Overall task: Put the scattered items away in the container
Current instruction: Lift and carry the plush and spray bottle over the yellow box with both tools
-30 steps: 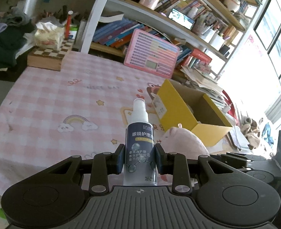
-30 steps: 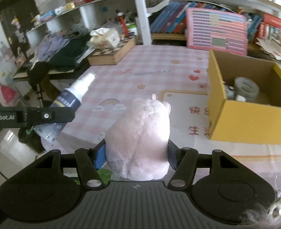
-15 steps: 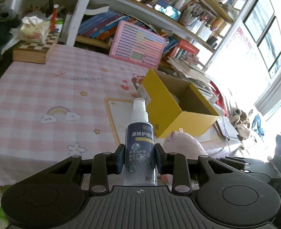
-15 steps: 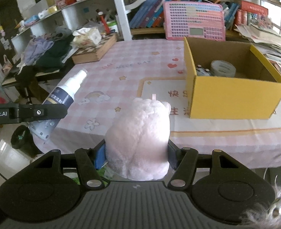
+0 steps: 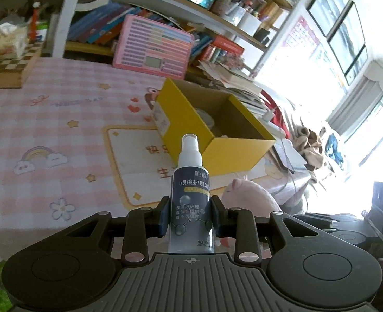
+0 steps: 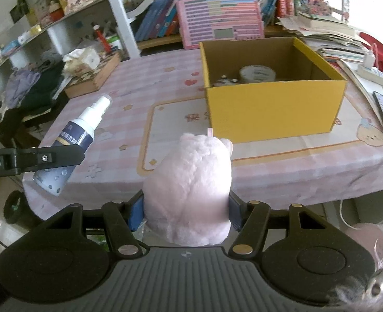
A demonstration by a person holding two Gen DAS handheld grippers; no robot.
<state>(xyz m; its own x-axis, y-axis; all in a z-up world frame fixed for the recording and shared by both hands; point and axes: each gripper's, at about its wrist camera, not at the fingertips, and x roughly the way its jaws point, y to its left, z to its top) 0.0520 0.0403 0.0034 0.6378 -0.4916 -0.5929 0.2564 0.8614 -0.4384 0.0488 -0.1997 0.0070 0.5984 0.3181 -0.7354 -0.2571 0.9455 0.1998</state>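
Scattered items are both sitting in the tongs rather than on the cloth: the left gripper is pinching a spray bottle around the lower part of its dark label, with the white nozzle pointing forward and away from the pads, which is probably leaving the head free to go into the container first; the right gripper is squeezing a pink plush toy across its soft body, and the fur is bulging above the fingers. Each tool is hovering off the near edge of the pink checked tablecloth, short of the yellow cardboard box, which is standing open on the far right part of the table; a roll of tape and some small pieces are lying inside it already, so room is remaining along the near wall. In the right view the bottle is tilting up toward the box, well to the left of the plush. Judging by this, both loads are waiting to be carried over the rim; the plush, being bulky, is likely needing the wider gap.
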